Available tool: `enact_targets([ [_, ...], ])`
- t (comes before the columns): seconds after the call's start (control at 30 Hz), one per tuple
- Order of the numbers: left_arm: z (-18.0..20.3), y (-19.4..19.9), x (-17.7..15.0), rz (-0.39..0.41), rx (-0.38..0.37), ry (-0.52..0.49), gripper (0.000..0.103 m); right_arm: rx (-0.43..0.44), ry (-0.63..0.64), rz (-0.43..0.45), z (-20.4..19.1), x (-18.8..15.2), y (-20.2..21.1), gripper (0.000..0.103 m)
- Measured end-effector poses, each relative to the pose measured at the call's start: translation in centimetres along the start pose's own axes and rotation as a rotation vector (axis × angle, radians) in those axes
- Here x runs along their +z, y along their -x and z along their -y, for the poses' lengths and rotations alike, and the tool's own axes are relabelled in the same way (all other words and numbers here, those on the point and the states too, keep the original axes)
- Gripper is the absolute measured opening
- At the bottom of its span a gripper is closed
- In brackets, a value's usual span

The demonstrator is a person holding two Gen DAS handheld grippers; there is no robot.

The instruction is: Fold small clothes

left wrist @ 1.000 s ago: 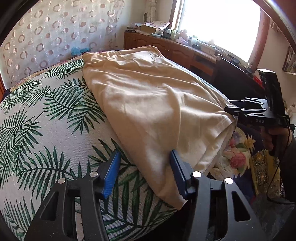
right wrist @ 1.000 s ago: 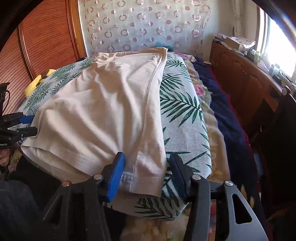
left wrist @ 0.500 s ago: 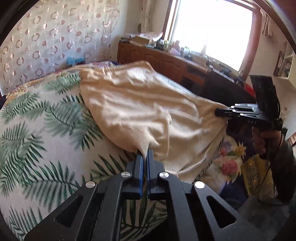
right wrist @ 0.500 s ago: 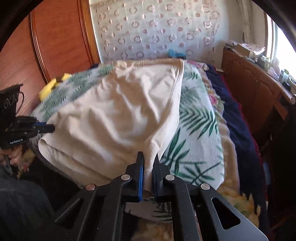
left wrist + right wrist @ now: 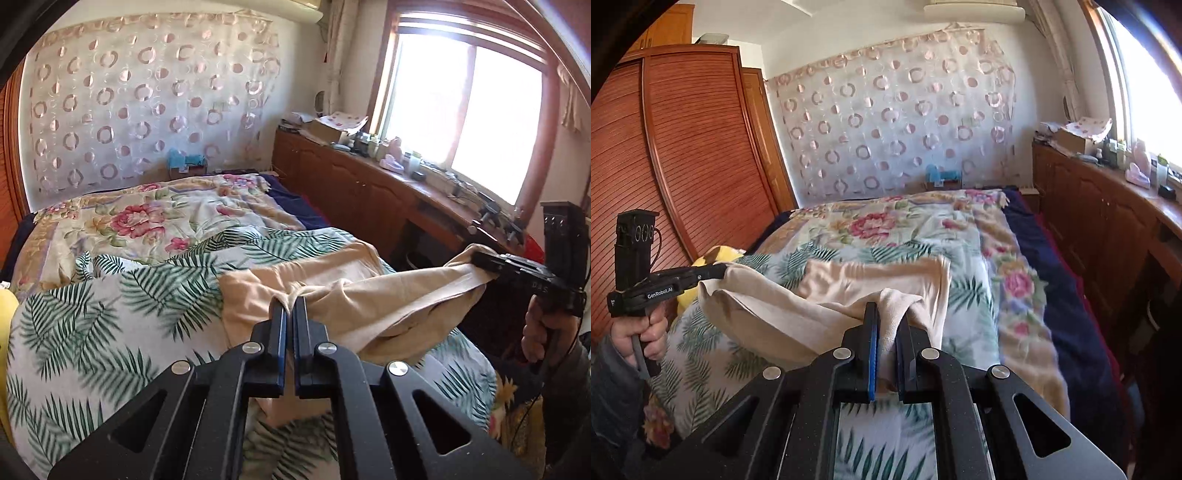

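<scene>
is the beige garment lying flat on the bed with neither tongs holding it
No, both the left tongs and the right tongs are clamped on the beige garment, lifting its near edge off the palm-leaf bedspread.

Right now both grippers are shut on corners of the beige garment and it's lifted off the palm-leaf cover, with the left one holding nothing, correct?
Not quite: the left gripper is not empty. The left wrist view shows its jaws shut on a bunched corner of the beige garment. The right gripper is likewise shut on the cloth, whose near edge is raised above the palm-leaf cover.
</scene>
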State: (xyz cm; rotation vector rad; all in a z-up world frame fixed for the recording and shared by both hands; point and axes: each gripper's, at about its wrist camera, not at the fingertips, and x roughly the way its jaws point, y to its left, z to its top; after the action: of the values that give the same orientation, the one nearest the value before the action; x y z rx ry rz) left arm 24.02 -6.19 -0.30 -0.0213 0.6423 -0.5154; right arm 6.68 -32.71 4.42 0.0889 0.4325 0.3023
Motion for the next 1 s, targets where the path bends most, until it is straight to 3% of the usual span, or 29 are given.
enact_targets([
  [0.33,-4.8,-8.6,3.1,-0.096,0.034,0.06,0.004,-0.065,0.027,-0.125,1.7,4.8,-12.2,0.007],
  [0.37,-4.9,-8.6,3.2,-0.092,0.036,0.057,0.008,-0.077,0.023,-0.138,1.9,5.0,-12.9,0.007],
  [0.43,-5.1,-8.3,3.2,-0.072,0.051,0.042,0.028,-0.095,0.005,-0.165,2.5,4.8,-14.5,0.017],
  [0.47,-5.1,-8.1,3.1,-0.065,0.05,0.033,0.044,-0.106,-0.001,-0.172,2.6,4.8,-15.1,0.019],
  [0.6,-4.8,-7.6,2.0,-0.096,0.03,0.008,0.048,-0.156,0.009,-0.134,2.5,6.5,-15.5,0.054],
  [0.8,-3.1,-7.7,-0.7,-0.161,-0.008,-0.05,0.063,-0.112,0.083,-0.161,0.5,4.7,-13.0,0.055],
  [1.0,-2.1,-10.1,-1.4,-0.218,-0.005,-0.084,0.063,-0.128,0.198,-0.259,-1.4,2.2,-13.0,0.055],
])
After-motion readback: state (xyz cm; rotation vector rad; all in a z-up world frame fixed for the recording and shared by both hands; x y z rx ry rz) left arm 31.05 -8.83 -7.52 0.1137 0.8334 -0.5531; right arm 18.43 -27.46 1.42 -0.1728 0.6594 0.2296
